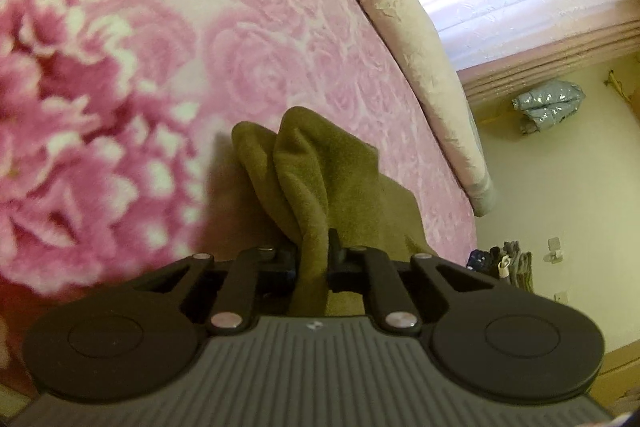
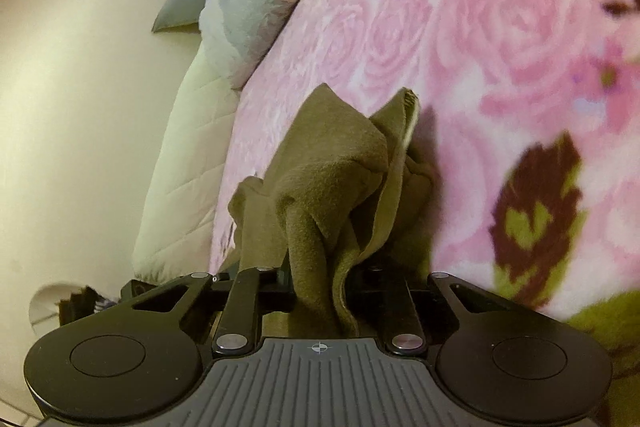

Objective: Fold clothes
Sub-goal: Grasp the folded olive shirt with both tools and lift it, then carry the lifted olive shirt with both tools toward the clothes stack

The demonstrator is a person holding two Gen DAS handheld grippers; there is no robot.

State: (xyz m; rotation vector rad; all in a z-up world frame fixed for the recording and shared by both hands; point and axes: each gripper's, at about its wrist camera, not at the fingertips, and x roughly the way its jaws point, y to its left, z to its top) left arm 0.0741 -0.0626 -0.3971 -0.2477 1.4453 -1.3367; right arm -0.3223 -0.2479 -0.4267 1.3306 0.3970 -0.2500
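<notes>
Fingers of both grippers clamped on an olive fleece garment, lifted over the bed.

Fingers of the left gripper (image 1: pixel 313 255) are pinched together on a bunched fold of the olive fleece garment (image 1: pixel 316 179), and the right gripper (image 2: pixel 320 287) is likewise clamped on a thicker gather of the same olive cloth (image 2: pixel 328 179), where a pale inner edge shows along one hem. In both wrist views the cloth rises in loose, crumpled peaks past the fingers and casts a shadow on the pink rose-patterned blanket (image 1: pixel 260 47) of the bed, so it seems held up, not laid flat. No neat fold or finished stack is visible; how much of the garment hangs below the grippers is hidden. By my judgement folding is under way with both ends gripped, yet whether this is an opening shake-out or a later fold being carried over cannot be settled. Farther off lie the bed's pale edge and the cream floor (image 1: pixel 560 207).
</notes>
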